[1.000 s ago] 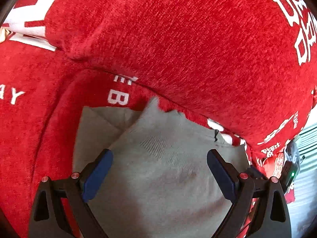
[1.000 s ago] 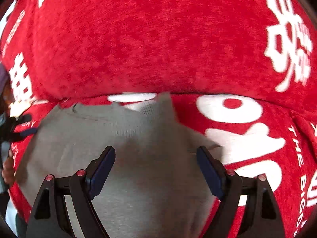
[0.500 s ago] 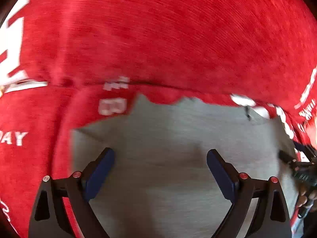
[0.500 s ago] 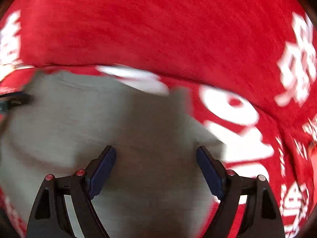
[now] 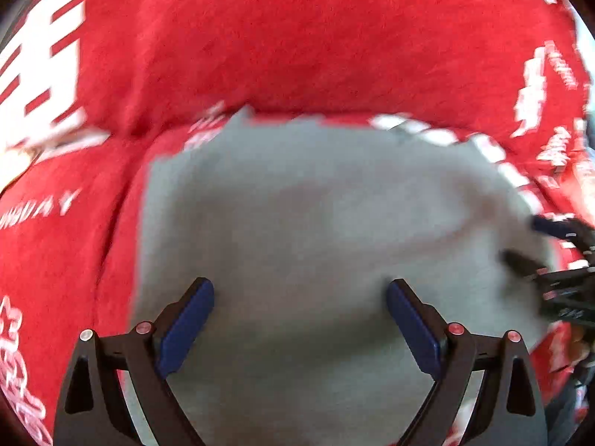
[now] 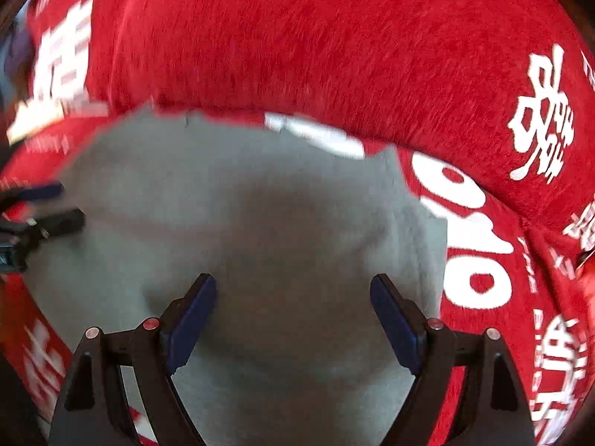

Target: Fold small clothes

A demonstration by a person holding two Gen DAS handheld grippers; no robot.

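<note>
**Listener:** What is in front of you, from left to right?

**Operator:** On my left I see the left gripper (image 5: 299,319), its two blue-padded fingers spread wide with nothing pinched. It hangs over a grey garment (image 5: 316,223) that lies fairly flat on a red blanket (image 5: 297,37) printed with white lettering. The picture is blurred.

**Listener:** And the garment's far edge?

**Operator:** It lies against a raised fold of the blanket. At the garment's right side I see the right gripper (image 5: 520,241) from the side.

**Listener:** How is that one?

**Operator:** From its own camera, the right gripper (image 6: 293,317) is spread wide too, empty, above the same grey garment (image 6: 241,204), with the left gripper (image 6: 55,204) at the left edge.
</note>
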